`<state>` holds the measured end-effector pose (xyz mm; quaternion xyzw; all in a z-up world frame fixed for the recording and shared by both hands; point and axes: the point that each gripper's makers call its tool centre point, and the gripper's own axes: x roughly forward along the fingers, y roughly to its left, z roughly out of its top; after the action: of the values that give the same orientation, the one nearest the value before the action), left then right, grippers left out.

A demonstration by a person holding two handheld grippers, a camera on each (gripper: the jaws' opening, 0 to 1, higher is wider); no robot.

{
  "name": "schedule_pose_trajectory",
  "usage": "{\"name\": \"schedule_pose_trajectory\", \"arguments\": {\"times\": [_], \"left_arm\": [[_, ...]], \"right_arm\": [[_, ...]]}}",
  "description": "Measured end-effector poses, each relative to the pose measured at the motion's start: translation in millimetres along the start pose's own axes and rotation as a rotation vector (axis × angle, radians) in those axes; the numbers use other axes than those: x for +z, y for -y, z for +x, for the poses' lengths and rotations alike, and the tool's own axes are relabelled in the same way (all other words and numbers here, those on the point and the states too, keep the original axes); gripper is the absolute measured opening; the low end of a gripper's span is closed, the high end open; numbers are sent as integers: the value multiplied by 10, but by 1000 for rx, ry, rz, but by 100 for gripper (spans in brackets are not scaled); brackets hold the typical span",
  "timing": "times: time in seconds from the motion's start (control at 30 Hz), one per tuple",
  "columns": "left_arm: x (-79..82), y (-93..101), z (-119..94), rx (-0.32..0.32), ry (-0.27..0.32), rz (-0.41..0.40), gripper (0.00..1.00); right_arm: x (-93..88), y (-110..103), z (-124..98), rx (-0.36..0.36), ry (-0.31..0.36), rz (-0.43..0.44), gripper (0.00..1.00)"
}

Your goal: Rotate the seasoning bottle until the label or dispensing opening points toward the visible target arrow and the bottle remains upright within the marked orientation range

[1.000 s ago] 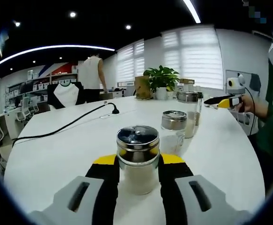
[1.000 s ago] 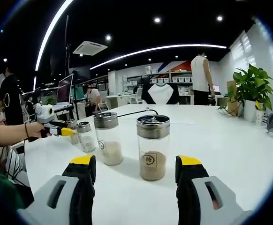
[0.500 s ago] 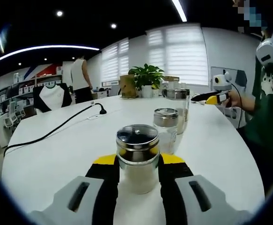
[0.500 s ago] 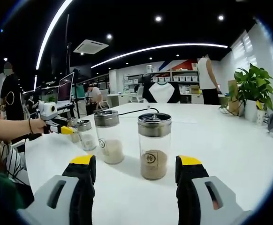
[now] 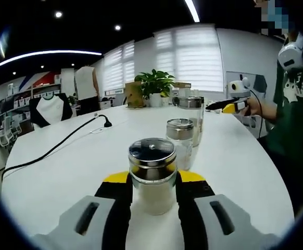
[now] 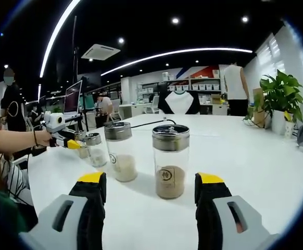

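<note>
White tabletop [image 5: 63, 172] spreads under both your grippers in an open office with shelving and blinds behind.

In the left gripper view, a black cable [image 5: 52, 148] runs across the far left of the table. Your left gripper [image 5: 152, 179] is clamped on a short seasoning bottle [image 5: 152, 174] with a metal lid, jaws pressed against both its sides; it stands upright at the near edge. Just beyond and to the right stand a second short jar [image 5: 180, 140] and a taller jar [image 5: 191, 117]. A potted plant [image 5: 154, 86] sits far back. At far right your right gripper [image 5: 225, 105] hangs over the table.

In the right gripper view, your left gripper [image 6: 71, 144] shows at the left. A tall jar [image 6: 120, 151] stands left of centre. The labelled jar [image 6: 171, 159] stands between your right gripper's [image 6: 151, 187] spread jaws, untouched and a little beyond them.
</note>
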<state>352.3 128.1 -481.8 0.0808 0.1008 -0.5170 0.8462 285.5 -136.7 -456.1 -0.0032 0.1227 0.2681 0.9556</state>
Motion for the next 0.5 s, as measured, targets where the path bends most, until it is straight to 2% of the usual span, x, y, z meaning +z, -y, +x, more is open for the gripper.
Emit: {"name": "schedule_pose_trajectory", "arguments": {"times": [0.13,0.23,0.33,0.43,0.5], "left_arm": [[2,3,0,9,4,8,35],[-15,15,-19,17,7,-8,41],[-1,18,-53,56,22,-41,49],[110,-7,-117,132,78,-76,48],[116,-58,-157,166,87,-86,52]], "right_arm": [[-14,2,12,0,-6,2,70],[-6,-1,17,2,-4,3,70],[-4,5,15,0,-4,2,70],[-19,15,1,-4,-4,6,70],[-39,22,-3,-7,-9,8,70]]}}
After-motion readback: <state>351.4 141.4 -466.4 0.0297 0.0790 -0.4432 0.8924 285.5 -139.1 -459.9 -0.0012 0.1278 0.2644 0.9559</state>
